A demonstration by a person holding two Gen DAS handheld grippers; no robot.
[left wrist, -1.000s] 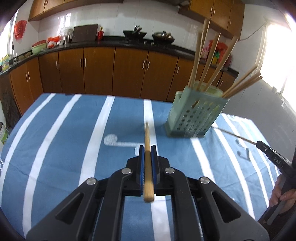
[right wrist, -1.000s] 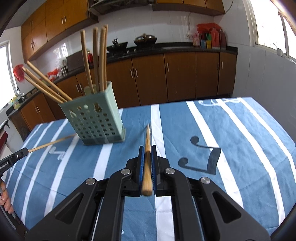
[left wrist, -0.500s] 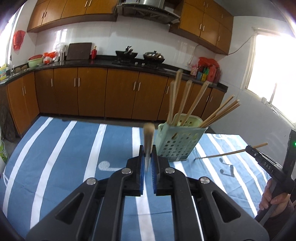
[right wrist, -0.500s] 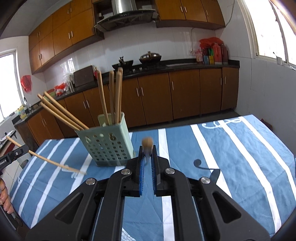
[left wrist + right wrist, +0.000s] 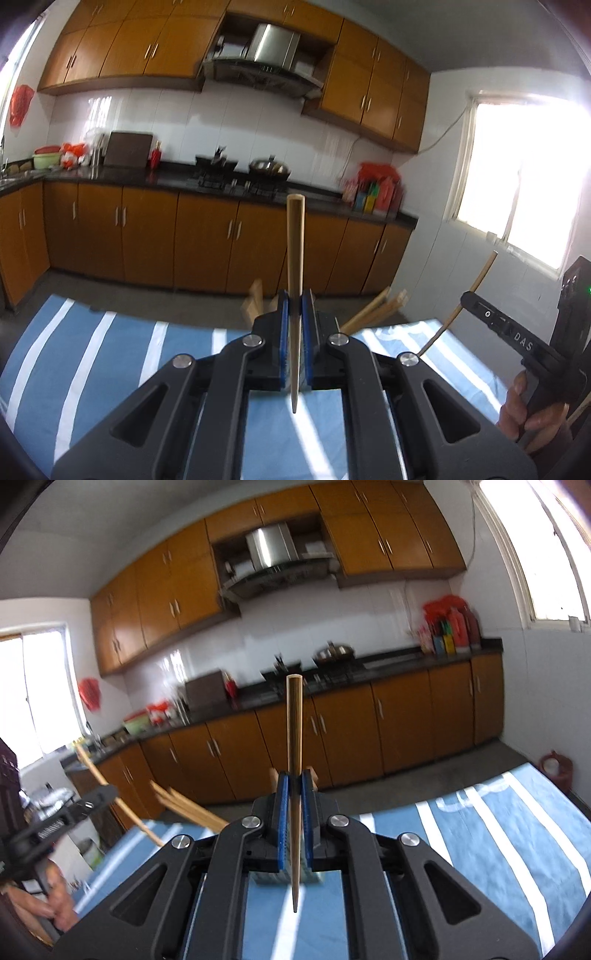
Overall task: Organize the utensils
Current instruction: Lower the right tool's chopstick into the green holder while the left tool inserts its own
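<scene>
My left gripper (image 5: 295,301) is shut on a wooden chopstick (image 5: 295,251) that stands upright in the left wrist view, thick end up. My right gripper (image 5: 294,781) is shut on a second chopstick (image 5: 294,734), held the same way. Both hang above the blue striped tablecloth (image 5: 110,354). The pale green holder (image 5: 288,877) is almost wholly hidden behind the right gripper. Only its base and several stick ends (image 5: 184,805) show. In the left wrist view just the stick ends (image 5: 373,308) peek out. Each view catches the other gripper at its edge: right (image 5: 469,299), left (image 5: 107,794).
Wooden base cabinets (image 5: 147,240) and a dark counter with a stove and pans (image 5: 236,177) run along the far wall. A bright window (image 5: 524,177) is on the right. A person's hand (image 5: 532,417) holds the right gripper's handle.
Both grippers have risen and tipped upward, so the views swung from the table to the kitchen wall. The holder dropped out of sight behind the grippers. Both chopsticks stayed clamped.
</scene>
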